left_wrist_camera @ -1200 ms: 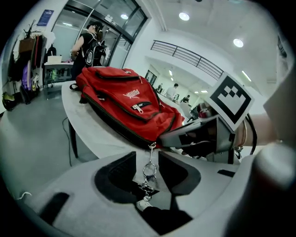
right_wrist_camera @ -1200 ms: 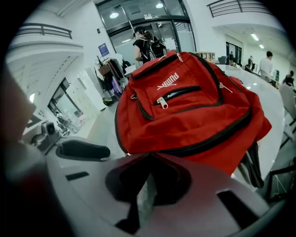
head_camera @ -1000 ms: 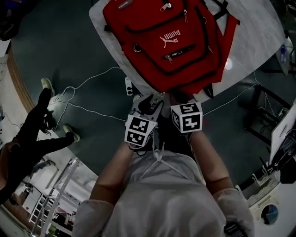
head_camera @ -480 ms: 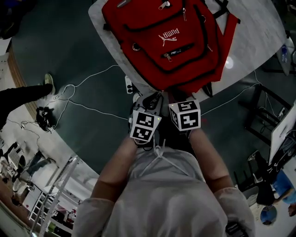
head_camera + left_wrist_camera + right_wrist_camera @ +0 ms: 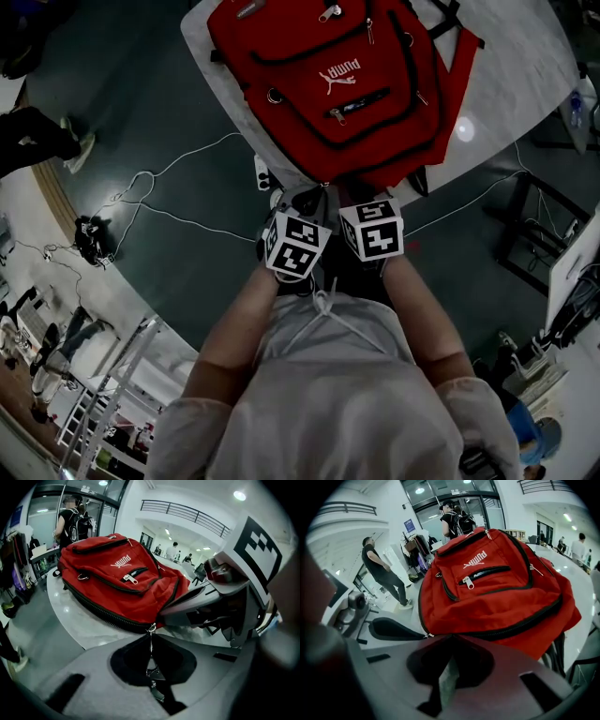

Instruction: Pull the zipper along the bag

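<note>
Head view: red backpack (image 5: 337, 84) lies flat on the white table (image 5: 525, 56) at 12 o'clock, logo side up. Both grippers sit side by side at its 6 o'clock edge.

Left gripper (image 5: 151, 638): jaws have just been closing and are now together, clamped on the zipper pull (image 5: 150, 634) of the bag's main black zipper. The thin metal tab runs down between the pads.

Right gripper (image 5: 451, 638): tips together against the bag's near seam, just at 3 o'clock of the left one. It seems to pinch the fabric edge there, though the dark recess leaves that unsure.
</note>
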Demonstrator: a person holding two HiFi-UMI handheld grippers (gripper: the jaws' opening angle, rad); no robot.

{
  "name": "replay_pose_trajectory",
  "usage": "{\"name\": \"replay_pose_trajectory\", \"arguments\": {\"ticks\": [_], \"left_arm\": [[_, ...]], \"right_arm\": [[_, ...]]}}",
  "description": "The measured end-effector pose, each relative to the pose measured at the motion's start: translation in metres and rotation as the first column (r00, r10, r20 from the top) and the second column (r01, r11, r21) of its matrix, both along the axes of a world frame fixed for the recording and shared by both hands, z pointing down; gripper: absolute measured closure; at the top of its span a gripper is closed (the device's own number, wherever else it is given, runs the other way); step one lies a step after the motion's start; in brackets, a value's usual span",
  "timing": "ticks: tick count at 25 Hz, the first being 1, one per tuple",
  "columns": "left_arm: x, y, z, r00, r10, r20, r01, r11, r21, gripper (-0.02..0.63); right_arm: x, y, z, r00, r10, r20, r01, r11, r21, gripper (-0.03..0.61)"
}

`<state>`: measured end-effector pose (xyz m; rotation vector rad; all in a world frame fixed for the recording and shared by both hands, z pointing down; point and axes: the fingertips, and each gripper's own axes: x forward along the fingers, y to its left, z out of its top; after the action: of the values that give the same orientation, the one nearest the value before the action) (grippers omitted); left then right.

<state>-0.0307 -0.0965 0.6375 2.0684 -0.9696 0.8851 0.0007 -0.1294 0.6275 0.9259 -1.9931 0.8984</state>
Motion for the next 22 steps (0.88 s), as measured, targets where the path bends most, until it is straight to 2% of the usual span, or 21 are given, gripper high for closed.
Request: {"name": "replay_pose_trajectory", "arguments": {"ticks": [5,9,14,22], "left_arm": [[-0.001,0.001,0.002,1.000,-0.006,-0.021,0.005,0.999,-0.053,0.594],[-0.010,-0.001,0.001,0.999,0.026,0.025,-0.025,0.999,-0.029,0.594],[-0.029,-0.005,0.002,0.998,-0.012,0.053,0.013,1.000,-0.016,0.594],[-0.047,-0.018,0.001,0.997,-0.044,0.064,0.043,0.999,0.012,0.594]], "right_arm": [[0.001,0.002,0.003,0.999,-0.039,-0.015,0.039,0.999,0.001,0.552],[-0.002,0.001,0.003,0.997,-0.066,-0.030,0.067,0.998,0.014,0.552],[-0.001,0.003,0.005,0.998,-0.058,-0.013,0.057,0.996,-0.064,0.552],[0.000,0.003,0.005,0.997,-0.076,-0.009,0.075,0.992,-0.104,0.552]]}}
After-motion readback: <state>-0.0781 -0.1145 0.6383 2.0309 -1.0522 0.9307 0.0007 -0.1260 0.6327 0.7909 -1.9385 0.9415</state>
